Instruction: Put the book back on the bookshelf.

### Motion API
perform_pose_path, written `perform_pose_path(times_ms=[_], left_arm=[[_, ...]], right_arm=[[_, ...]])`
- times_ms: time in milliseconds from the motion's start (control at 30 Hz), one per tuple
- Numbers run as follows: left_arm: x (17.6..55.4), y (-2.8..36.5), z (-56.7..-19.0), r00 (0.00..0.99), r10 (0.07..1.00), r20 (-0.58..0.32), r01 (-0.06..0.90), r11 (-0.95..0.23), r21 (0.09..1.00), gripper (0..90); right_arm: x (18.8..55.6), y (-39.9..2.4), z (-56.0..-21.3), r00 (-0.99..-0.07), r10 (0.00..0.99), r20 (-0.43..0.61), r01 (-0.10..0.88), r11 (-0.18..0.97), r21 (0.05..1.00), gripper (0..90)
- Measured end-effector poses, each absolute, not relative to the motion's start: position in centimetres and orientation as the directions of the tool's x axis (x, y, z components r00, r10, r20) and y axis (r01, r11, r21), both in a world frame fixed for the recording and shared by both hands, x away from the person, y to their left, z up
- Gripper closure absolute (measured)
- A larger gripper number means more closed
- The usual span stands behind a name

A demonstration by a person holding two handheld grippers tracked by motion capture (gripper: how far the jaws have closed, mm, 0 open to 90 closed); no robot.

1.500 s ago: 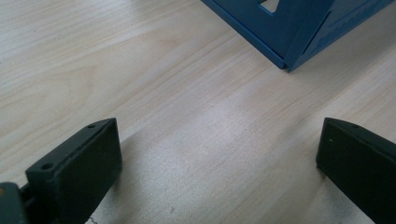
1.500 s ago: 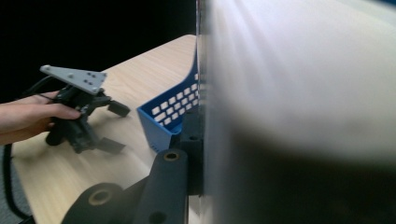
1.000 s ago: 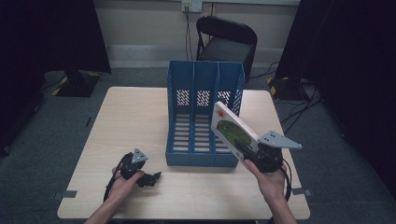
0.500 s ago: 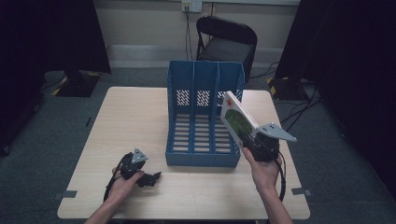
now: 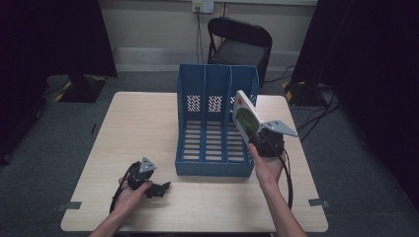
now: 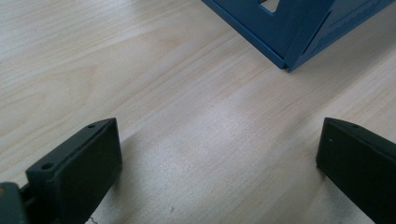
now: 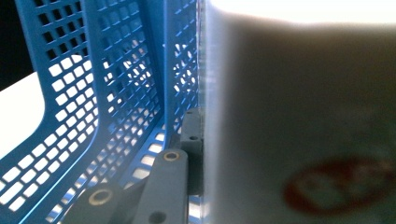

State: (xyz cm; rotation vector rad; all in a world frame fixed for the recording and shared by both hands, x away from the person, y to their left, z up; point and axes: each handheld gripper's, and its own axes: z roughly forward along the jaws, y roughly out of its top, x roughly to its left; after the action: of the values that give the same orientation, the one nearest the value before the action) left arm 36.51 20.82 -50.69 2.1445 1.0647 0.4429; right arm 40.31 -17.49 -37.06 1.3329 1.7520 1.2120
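Nearest the camera in the high view, the left gripper (image 5: 157,188) rests on the table (image 5: 148,118) close to the front edge, its jaws spread wide with nothing between them; the left gripper view confirms bare wood grain between the two black pads and, further off, the front corner of the blue file rack (image 6: 299,32). Further in, the right gripper (image 5: 257,136) is clamped on a flat white booklet (image 5: 245,117) with green and red print, held tilted over the right-hand slot of the file rack (image 5: 215,123), its lower edge at or just above the slot's divider wall. Risk, as a judgement: the booklet's lower edge could catch on the divider or the outer wall and buckle or twist in the grip, since it enters at a slant; pushing down then might shove the light rack across the table, the left gripper not bracing it. The right gripper view gives what the high view cannot: the booklet's (image 7: 299,121) face running just beside the perforated blue wall (image 7: 182,70), though whether they touch is unclear.
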Motion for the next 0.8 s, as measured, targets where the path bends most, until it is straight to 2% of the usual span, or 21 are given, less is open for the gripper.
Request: perform_pose_path(times_ms=[600,800], left_arm=[[36.5,20.8,-50.7,0.605,0.796,-0.002,0.560,-0.424,0.712,0.0],[36.5,20.8,-50.7,0.606,0.796,-0.002,0.560,-0.424,0.712,0.0]], right_arm=[[42.1,-16.3,-41.0,-0.288,0.952,0.102,0.454,0.042,0.890,76.7],[42.0,-16.1,-42.1,-0.284,0.955,0.081,0.472,0.066,0.879,76.7]])
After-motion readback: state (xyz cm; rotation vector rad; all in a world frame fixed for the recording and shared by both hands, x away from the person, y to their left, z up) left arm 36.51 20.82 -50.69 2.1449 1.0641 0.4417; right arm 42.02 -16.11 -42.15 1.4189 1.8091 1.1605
